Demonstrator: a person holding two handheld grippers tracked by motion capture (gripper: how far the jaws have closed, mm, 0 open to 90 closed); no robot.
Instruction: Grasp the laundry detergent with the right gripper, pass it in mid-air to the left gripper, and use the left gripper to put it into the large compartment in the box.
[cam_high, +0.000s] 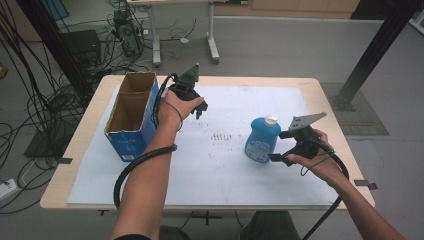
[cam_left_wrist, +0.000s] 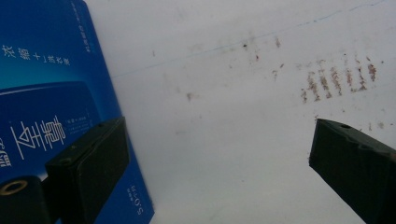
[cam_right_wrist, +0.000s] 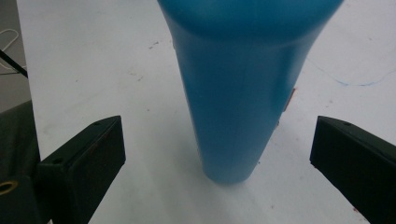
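Tongs agape — blue box alongside.

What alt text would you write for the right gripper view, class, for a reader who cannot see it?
A blue bottle stands upright on a white sheet, centred between the right gripper's two open black jaws, which do not touch it. The sheet bears faint specks and a thin blue line.

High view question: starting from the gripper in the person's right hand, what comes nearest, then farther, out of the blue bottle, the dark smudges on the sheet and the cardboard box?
From the right gripper:
1. Blue bottle, just beside its open jaws.
2. Dark smudges, mid-sheet.
3. Cardboard box, far left edge.
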